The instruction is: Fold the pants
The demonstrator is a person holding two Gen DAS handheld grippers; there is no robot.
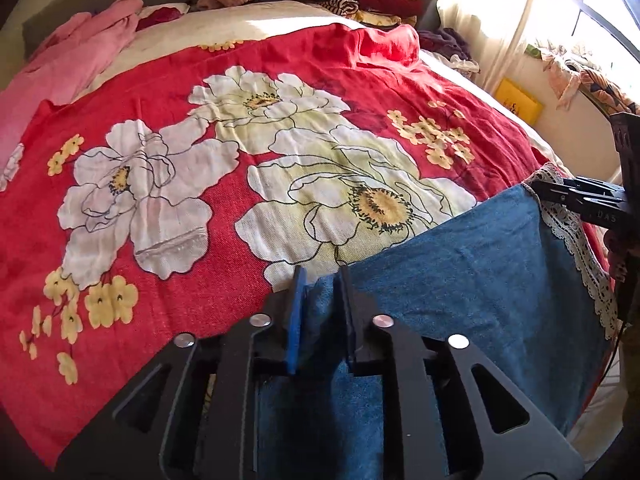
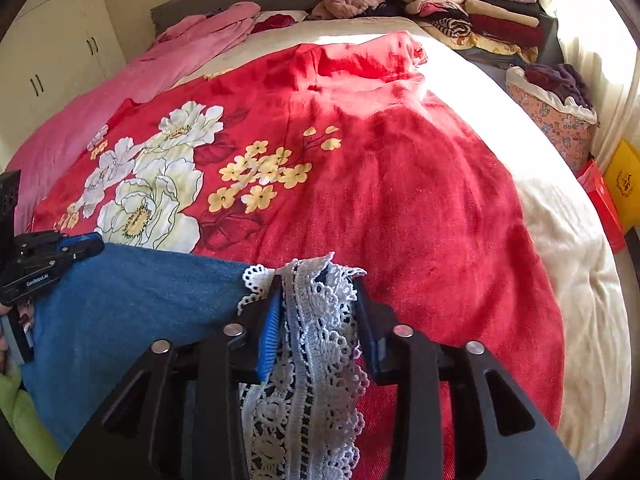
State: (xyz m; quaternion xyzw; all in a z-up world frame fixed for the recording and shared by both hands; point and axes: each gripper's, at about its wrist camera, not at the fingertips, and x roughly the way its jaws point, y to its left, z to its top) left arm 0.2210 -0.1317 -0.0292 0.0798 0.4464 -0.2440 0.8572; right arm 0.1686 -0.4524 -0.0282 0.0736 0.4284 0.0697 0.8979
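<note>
The pants point(image 1: 472, 272) are blue denim with white lace trim point(image 2: 316, 320) along one side. They hang at the near edge of the bed, held up by both grippers. My left gripper point(image 1: 322, 280) is shut on the denim top edge. My right gripper point(image 2: 316, 284) is shut on the lace-trimmed corner. In the left wrist view the right gripper point(image 1: 560, 192) shows at the far right, pinching that corner. In the right wrist view the left gripper point(image 2: 86, 248) shows at the far left on the denim point(image 2: 132, 304).
A red blanket with large white flowers point(image 1: 240, 160) covers the bed. A pink garment point(image 1: 76, 52) lies at the far left. Stacks of folded clothes point(image 2: 472, 12) sit at the head. A floral basket point(image 2: 556, 120) and yellow box point(image 2: 624, 180) stand beside the bed at right.
</note>
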